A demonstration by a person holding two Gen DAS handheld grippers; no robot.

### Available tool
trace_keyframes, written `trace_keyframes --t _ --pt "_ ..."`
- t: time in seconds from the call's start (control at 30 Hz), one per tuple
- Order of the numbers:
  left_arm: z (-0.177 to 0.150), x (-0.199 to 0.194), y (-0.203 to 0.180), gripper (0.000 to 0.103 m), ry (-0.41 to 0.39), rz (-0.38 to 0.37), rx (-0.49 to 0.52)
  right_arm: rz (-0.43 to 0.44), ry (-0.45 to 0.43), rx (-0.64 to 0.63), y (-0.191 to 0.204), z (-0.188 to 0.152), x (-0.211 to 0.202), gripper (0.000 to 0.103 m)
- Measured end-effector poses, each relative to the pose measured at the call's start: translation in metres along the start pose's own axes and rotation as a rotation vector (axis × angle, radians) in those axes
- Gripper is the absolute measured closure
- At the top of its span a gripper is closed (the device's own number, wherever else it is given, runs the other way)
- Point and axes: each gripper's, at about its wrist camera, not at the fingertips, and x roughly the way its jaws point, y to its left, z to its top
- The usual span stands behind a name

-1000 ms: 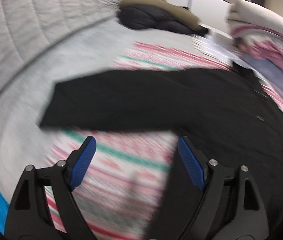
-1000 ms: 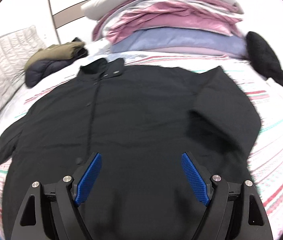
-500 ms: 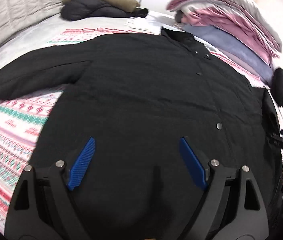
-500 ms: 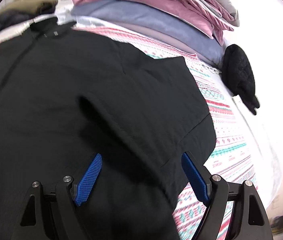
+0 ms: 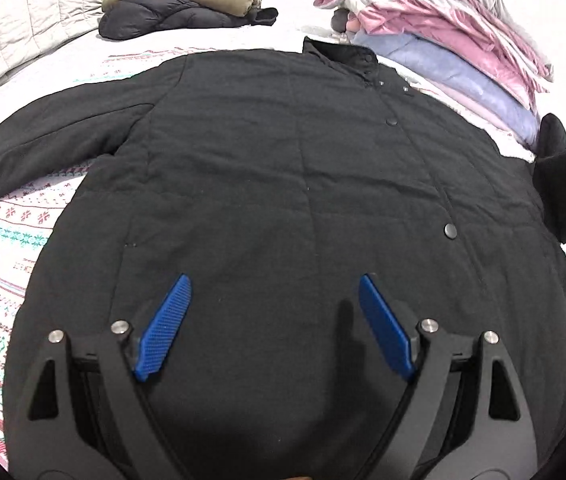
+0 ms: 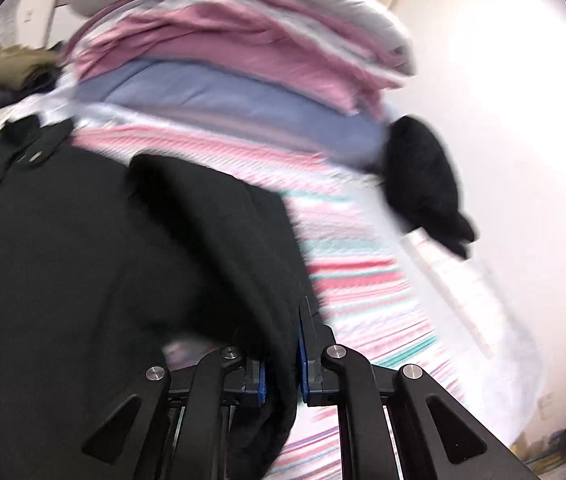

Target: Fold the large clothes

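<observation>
Behind the bed (image 5: 11, 236) with its striped cover, folded quilts (image 5: 443, 48) are stacked. Your black coat (image 5: 283, 184) lies spread flat on it. Your right tongs (image 6: 281, 372) have just closed and clamp the sleeve (image 6: 243, 248); your left tongs (image 5: 271, 328) stand apart above the hem, holding nothing. Thick padding may slip out if you pull fast, and the body may drag along.

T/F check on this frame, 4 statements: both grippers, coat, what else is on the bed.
1. The right gripper is clamped on the black coat's sleeve. True.
2. The left gripper is shut on the coat's hem. False: it is open above the black coat, gripping nothing.
3. The coat lies front up, snaps showing. True.
4. The stack of folded bedding sits on top of the coat. False: it lies beyond the collar, on the bed.
</observation>
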Motion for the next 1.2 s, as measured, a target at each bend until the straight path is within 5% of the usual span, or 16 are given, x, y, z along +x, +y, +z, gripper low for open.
trace_keyframes --t 0.27,0.53,0.67,0.8,0.87,1.03,1.2 --pt "-0.001 0.0 0.008 0.017 -0.038 -0.062 -0.058 -0.234 0.018 0.117 -0.084 0.052 0.033 0.093" --pt "-0.002 -0.002 0.007 0.017 -0.05 -0.072 -0.059 -0.385 0.097 0.15 -0.13 0.064 0.088 0.093" --pt "-0.003 -0.003 0.008 0.017 -0.056 -0.07 -0.048 -0.486 0.092 0.048 -0.135 0.065 0.114 0.091" --pt "0.002 -0.009 0.004 0.017 -0.023 -0.02 -0.006 -0.604 0.216 -0.011 -0.144 0.043 0.152 0.076" --pt "0.011 -0.021 0.002 0.017 -0.01 0.004 0.012 -0.655 0.242 0.009 -0.153 0.034 0.155 0.05" --pt "0.059 -0.057 -0.003 0.017 -0.01 -0.034 0.047 -0.456 0.176 0.104 -0.156 0.047 0.127 0.045" --pt "0.127 -0.065 -0.027 0.017 -0.049 -0.021 0.169 -0.12 0.081 0.153 -0.102 0.097 0.082 0.037"
